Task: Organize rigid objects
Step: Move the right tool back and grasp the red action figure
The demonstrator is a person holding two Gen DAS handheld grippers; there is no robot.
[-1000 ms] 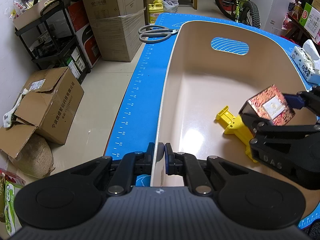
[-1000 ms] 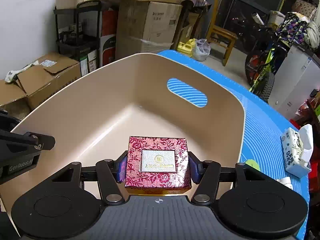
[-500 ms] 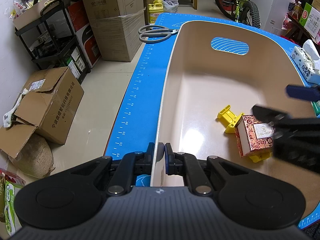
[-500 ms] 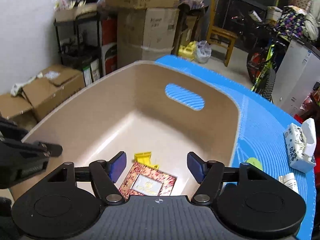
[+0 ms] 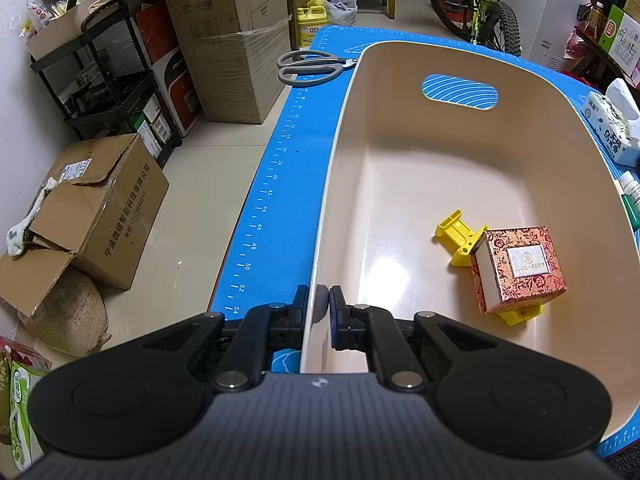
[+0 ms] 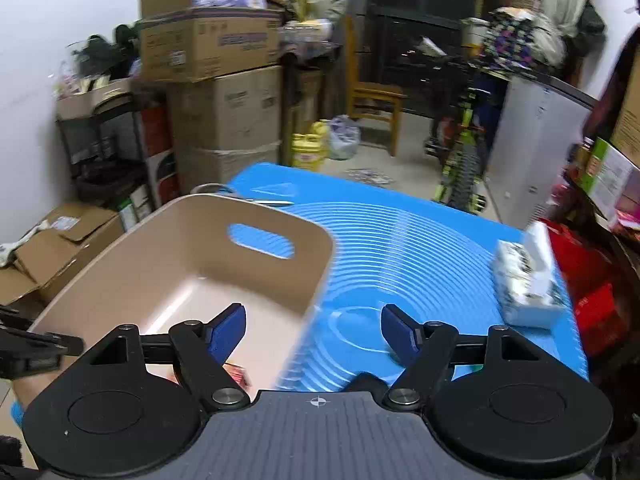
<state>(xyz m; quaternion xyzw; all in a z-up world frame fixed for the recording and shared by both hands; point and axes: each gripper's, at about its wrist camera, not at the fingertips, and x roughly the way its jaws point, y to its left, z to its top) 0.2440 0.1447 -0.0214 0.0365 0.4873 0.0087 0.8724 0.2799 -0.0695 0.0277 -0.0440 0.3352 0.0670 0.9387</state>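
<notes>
My left gripper (image 5: 319, 307) clenches the beige bin (image 5: 460, 184) near rim, while my right gripper's (image 6: 313, 330) jaws, just opening, hold nothing, the red box (image 5: 518, 270) lying inside.

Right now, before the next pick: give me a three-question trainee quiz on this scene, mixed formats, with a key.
1. True or false: the red patterned box lies inside the beige bin.
2. What does the left gripper clamp? A) scissors B) the bin's near rim C) tissue pack
3. Fill in: the box rests partly on a ____ plastic part.

Key
1. True.
2. B. Its jaws are shut on the rim, while the scissors and tissue pack lie on the blue mat outside the bin.
3. Yellow.
</notes>
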